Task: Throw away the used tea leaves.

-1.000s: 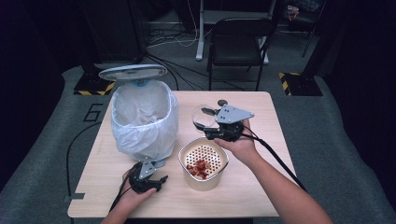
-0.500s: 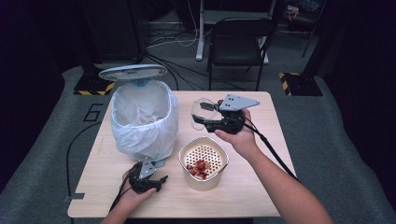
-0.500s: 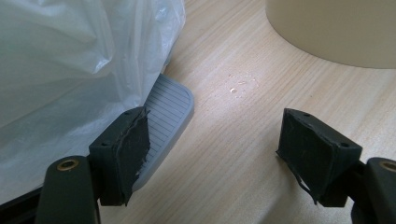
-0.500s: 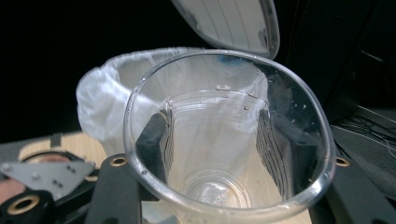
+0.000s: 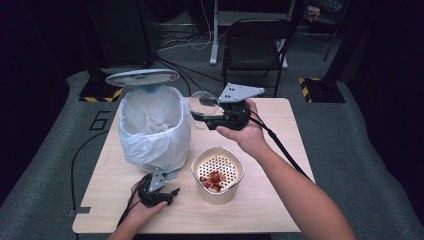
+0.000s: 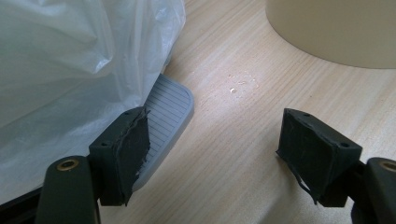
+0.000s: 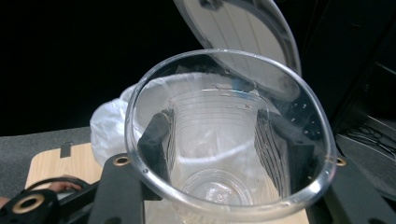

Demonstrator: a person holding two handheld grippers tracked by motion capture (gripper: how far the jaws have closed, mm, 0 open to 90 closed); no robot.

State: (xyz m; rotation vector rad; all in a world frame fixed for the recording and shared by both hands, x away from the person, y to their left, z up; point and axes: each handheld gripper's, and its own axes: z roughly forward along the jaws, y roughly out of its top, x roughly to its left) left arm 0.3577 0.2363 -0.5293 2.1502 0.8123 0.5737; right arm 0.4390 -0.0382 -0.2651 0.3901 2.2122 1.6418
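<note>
Clear plastic cup (image 5: 202, 104) is clamped by the right gripper (image 5: 200, 116) beside the lined bin's (image 5: 152, 127) open rim, apparently for discarding. Left gripper (image 5: 167, 192), jaws apart and empty, is rested by the pedal (image 6: 163, 112) on the bench (image 5: 280, 200).

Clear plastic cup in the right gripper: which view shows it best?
The right gripper view: the clear plastic cup sits close, rim toward the camera, the jaws pressing both sides. The high view shows the cup small beside the white-lined bin.
</note>
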